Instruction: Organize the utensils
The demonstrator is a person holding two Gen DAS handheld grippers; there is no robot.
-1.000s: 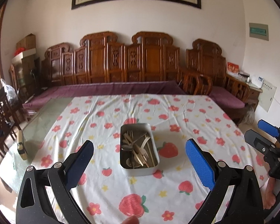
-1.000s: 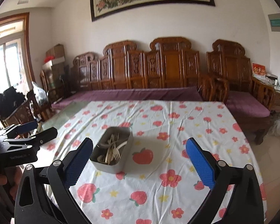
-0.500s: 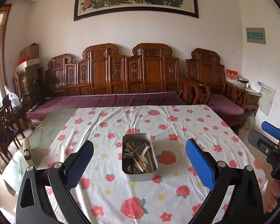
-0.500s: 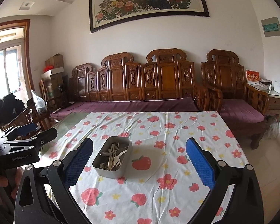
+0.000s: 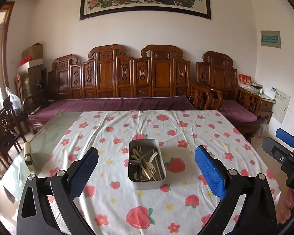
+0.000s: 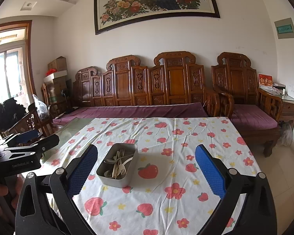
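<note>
While both grippers' jaws gape empty, one metal tin (image 5: 146, 183) holds several tangled utensils (image 5: 145, 163).

White tablecloth (image 5: 186, 129) with red strawberries and flowers; grey tin (image 5: 147, 183).

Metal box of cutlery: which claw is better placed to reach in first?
Probably the left claw: open, with the metal box centred between its fingers. In the right claw view, also open, the box sits off toward its left finger.
</note>
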